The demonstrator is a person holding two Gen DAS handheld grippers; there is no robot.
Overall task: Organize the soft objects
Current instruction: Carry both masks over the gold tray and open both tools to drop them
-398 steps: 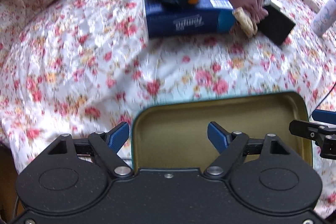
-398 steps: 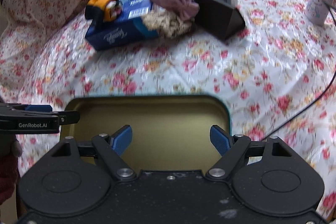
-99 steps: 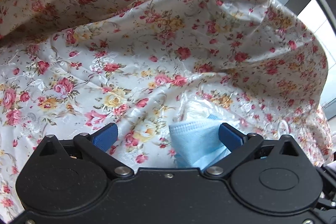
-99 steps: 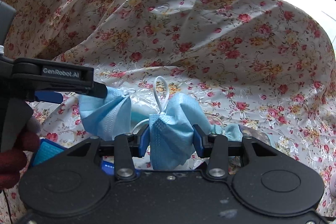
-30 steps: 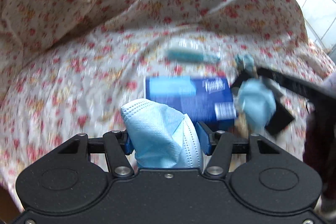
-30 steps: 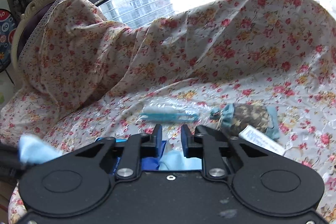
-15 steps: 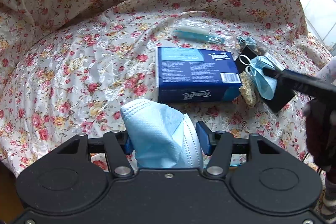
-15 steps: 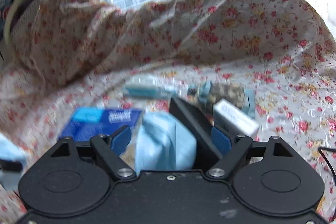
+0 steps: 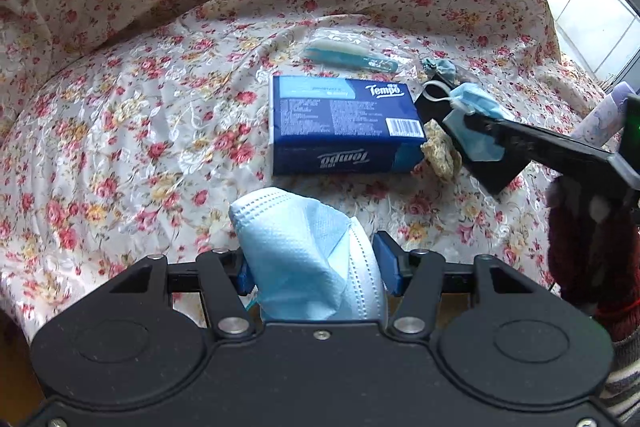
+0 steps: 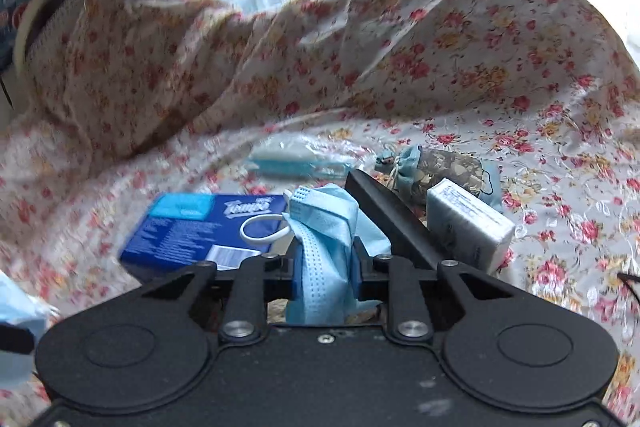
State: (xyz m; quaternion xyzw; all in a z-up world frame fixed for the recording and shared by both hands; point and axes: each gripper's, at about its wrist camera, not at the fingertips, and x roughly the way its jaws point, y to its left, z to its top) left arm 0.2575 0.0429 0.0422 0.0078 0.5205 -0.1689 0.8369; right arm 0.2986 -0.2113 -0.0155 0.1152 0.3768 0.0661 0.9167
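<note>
My left gripper (image 9: 312,269) is shut on a crumpled light-blue face mask (image 9: 296,247), held above the flowered cloth (image 9: 120,131) on the near side of a blue Tempo tissue box (image 9: 340,131). In the right wrist view, the jaws of my right gripper (image 10: 325,267) are closing, and its pads pinch a second blue face mask (image 10: 324,223) with a white ear loop. From the left wrist view that right gripper (image 9: 470,121) reaches in from the right. It holds its mask (image 9: 476,139) over a black wedge-shaped object (image 9: 496,171). A gloved hand (image 9: 588,239) holds it.
A beige fibrous lump (image 9: 440,151) lies between the tissue box and the wedge. Behind them are a bagged blue mask (image 9: 352,57), a patterned pouch (image 10: 444,163) and a small white box (image 10: 468,223). A pale bottle (image 9: 600,115) stands at the right. Draped cloth rises behind.
The right gripper opened around its mask half a second ago and has closed on it again, lower over the wedge. The left gripper drew back slightly from the tissue box, mask still held.
</note>
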